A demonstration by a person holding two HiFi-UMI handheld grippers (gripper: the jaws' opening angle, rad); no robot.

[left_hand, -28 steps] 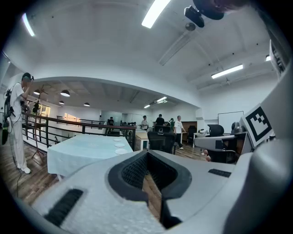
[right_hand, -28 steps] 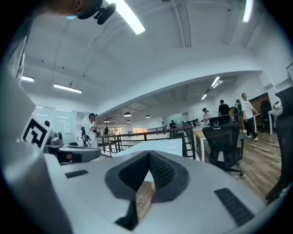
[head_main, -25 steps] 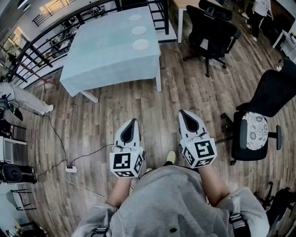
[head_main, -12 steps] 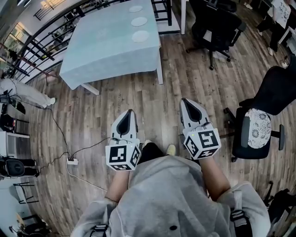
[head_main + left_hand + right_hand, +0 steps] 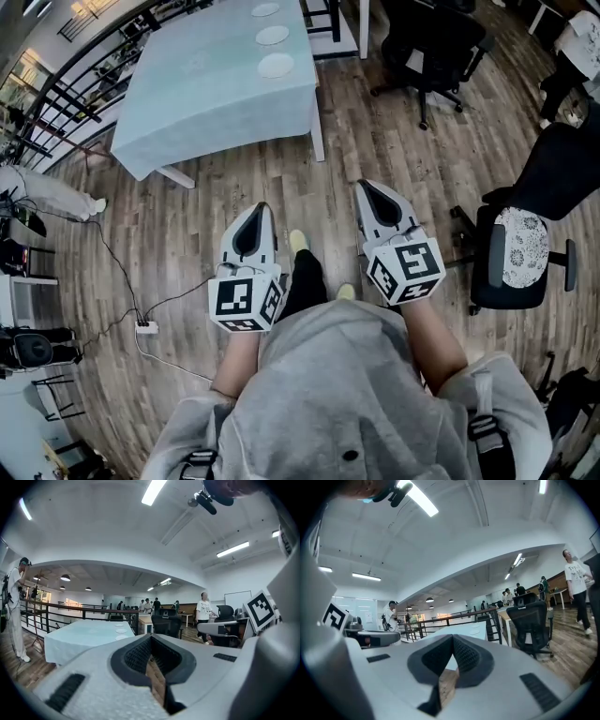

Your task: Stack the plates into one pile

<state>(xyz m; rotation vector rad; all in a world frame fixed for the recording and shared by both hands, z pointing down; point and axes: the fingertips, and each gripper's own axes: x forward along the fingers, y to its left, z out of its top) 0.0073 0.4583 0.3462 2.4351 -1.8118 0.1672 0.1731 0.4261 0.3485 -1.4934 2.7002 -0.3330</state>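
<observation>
Where the person stands: wood-plank floor (image 5: 187, 225), matte brown-grey boards.
Worktop (image 5: 202, 94): at eleven o'clock from the grippers, rectangular, draped in smooth pale blue cloth.
Plates (image 5: 272, 36): three round white discs, set apart in a row along the worktop's right edge, toward twelve o'clock.
Left gripper (image 5: 255, 214): white tapered shell, black ribbed pads pressed together, holding nothing.
Right gripper (image 5: 367, 192): same build, jaws closed and empty, marker cube at the rear.
Chair (image 5: 514, 262): at three o'clock, black frame, patterned round cushion.
</observation>
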